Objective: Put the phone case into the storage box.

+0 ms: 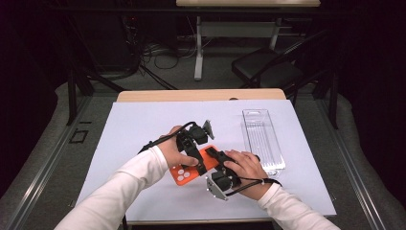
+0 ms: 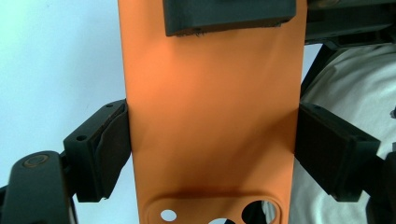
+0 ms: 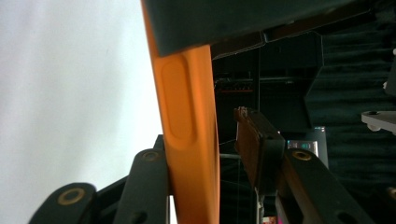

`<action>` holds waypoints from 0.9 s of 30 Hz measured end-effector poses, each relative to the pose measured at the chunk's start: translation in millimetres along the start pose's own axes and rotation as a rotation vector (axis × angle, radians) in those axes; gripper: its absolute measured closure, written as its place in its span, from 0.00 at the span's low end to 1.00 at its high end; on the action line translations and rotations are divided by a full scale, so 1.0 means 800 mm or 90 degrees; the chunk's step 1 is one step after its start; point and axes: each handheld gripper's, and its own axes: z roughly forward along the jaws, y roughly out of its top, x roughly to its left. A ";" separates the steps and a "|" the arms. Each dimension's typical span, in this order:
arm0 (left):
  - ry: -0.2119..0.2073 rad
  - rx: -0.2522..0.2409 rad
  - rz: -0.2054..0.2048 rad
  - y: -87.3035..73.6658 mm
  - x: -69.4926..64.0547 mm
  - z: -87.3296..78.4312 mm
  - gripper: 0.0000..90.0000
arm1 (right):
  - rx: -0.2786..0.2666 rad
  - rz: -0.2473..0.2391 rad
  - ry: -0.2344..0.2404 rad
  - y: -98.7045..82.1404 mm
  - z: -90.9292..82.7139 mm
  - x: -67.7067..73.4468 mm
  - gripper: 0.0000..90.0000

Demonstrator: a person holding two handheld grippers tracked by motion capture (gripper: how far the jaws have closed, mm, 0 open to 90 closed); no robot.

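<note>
Left gripper (image 2: 212, 154) is clamped across the width of the orange case (image 2: 210, 116): one pad bears on each long edge, just above the camera cut-outs. In the high view that gripper (image 1: 198, 163) reaches down over the case (image 1: 184, 175), which sits low over the white mat (image 1: 143, 124) between both hands. The case's long axis runs straight ahead from the left gripper, toward the right gripper (image 1: 214, 154), which meets it from the far end. Right gripper (image 3: 205, 154) straddles the case's thin edge (image 3: 189, 140). One jaw lies against the case's face; the other stands off to the side with a visible gap, so this gripper is not yet clamped. Whether the near jaw actually presses is hard to judge at this angle. The left hand holds the case; the right must close across its thickness. A clear tray (image 1: 262, 139) lies beyond the right gripper, untouched.
</note>
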 end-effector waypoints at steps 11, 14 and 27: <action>0.002 0.002 -0.002 -0.001 0.001 -0.001 0.17 | 0.003 -0.027 -0.007 0.003 0.001 0.003 0.80; 0.001 -0.003 -0.005 -0.002 0.001 0.000 0.17 | 0.003 -0.042 -0.008 0.003 0.001 0.004 0.84; 0.001 -0.004 -0.005 -0.003 0.002 -0.001 0.17 | 0.002 -0.064 -0.020 0.005 0.001 0.007 0.88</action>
